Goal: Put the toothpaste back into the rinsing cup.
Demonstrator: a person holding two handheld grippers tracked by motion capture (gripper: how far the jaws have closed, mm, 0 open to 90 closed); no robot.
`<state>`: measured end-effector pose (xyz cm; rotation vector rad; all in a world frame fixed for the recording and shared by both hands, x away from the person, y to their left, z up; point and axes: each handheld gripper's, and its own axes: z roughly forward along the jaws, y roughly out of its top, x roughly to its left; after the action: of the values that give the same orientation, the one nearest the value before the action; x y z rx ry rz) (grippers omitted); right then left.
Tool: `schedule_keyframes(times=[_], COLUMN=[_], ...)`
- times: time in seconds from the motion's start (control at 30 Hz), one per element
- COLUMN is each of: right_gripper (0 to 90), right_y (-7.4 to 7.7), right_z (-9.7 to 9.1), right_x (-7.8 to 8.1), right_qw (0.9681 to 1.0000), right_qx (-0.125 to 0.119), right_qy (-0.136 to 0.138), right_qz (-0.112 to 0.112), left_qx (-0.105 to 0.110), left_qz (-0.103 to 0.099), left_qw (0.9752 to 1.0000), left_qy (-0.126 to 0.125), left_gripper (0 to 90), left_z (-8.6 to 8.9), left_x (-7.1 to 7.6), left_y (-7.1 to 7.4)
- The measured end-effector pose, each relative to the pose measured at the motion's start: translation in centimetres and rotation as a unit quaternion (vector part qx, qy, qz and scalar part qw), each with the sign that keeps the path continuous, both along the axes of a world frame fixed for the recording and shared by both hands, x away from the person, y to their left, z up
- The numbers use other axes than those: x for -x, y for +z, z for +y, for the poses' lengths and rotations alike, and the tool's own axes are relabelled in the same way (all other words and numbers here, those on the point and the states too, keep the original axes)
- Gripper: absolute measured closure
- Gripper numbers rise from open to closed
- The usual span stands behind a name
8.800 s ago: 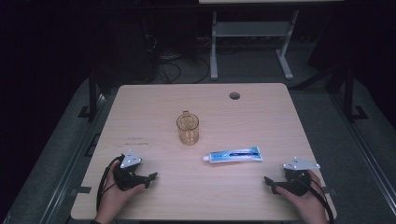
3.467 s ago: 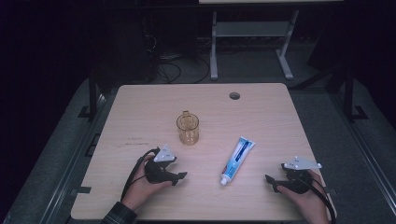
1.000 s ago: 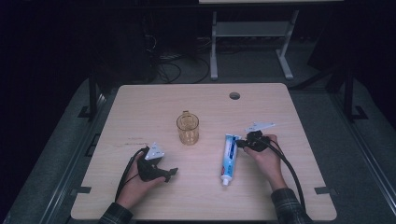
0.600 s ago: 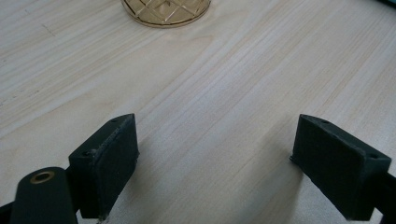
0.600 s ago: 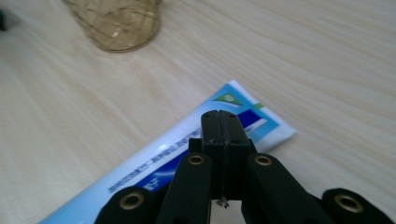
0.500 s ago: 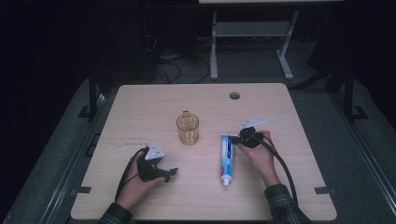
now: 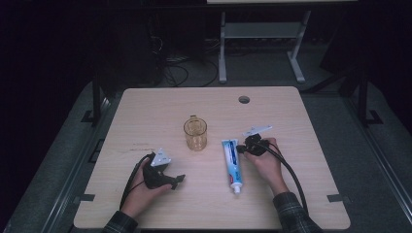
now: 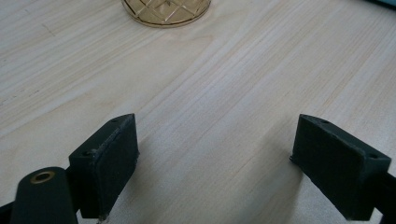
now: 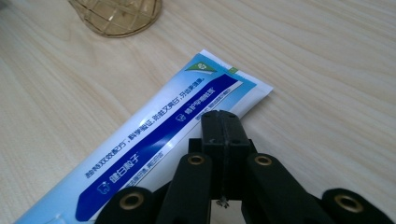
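Note:
A blue and white toothpaste tube (image 7: 232,163) lies on the wooden table (image 7: 145,111), cap toward the person and flat end away. My right gripper (image 7: 241,149) is shut, and its closed tips (image 9: 223,126) rest at the tube's (image 9: 154,140) flat end with nothing between the jaws. An amber glass cup (image 7: 195,133) stands upright just left of the tube's far end; its base (image 9: 116,16) shows beyond the tube. My left gripper (image 7: 178,179) rests on the table front left with its jaws wide open (image 8: 229,163) and bare wood between them. The cup's base (image 8: 166,9) lies ahead of it.
A round cable hole (image 7: 244,99) sits near the table's far edge. Behind the table stand a metal frame (image 7: 262,34) and loose cables (image 7: 170,68) on the dark floor. Bare wood stretches along the left and far sides.
My right gripper has moved a little left against the tube's flat end, and that end has swung left toward the cup. The left gripper has stayed still.

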<state>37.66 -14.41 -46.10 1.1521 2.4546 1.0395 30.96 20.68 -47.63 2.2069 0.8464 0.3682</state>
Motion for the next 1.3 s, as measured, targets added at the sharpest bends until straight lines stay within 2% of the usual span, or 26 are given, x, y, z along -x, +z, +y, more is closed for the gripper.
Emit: schedule_keyframes(times=[0.4, 0.53, 0.77, 0.93, 1.07, 1.3], right_gripper=[90.0, 89.7, 72.3, 55.9, 45.4, 39.2], right_y=[-0.1, 0.2, 1.8, 2.8, 3.3, 3.5], right_z=[2.2, 2.1, 1.5, 2.3, 3.1, 4.7], right_x=[0.5, 0.6, 0.9, 1.2, 1.1, 0.6], right_qw=[0.9993, 0.9996, 1.0, 0.9999, 0.9998, 0.9998], right_qx=[0.004, 0.006, 0.0, 0.007, 0.003, -0.001], right_qy=[0.036, 0.029, 0.0, -0.012, -0.02, -0.018], right_qz=[0.003, 0.001, 0.004, 0.003, 0.004, 0.012], left_qx=[0.0, -0.001, 0.001, 0.001, 0.002, 0.002], left_qz=[0.0, 0.0, -0.001, -0.001, -0.001, -0.001], left_qw=[1.0, 1.0, 1.0, 1.0, 1.0, 1.0], left_qy=[0.0, 0.0, 0.001, 0.001, 0.001, 0.001], left_gripper=[13.4, 13.4, 13.5, 13.4, 13.5, 13.5], left_z=[0.0, 0.0, 0.0, 0.0, 0.0, 0.0], left_x=[0.0, 0.0, 0.0, 0.0, 0.0, 0.0], left_y=[0.0, 0.0, 0.0, 0.0, 0.0, 0.0])
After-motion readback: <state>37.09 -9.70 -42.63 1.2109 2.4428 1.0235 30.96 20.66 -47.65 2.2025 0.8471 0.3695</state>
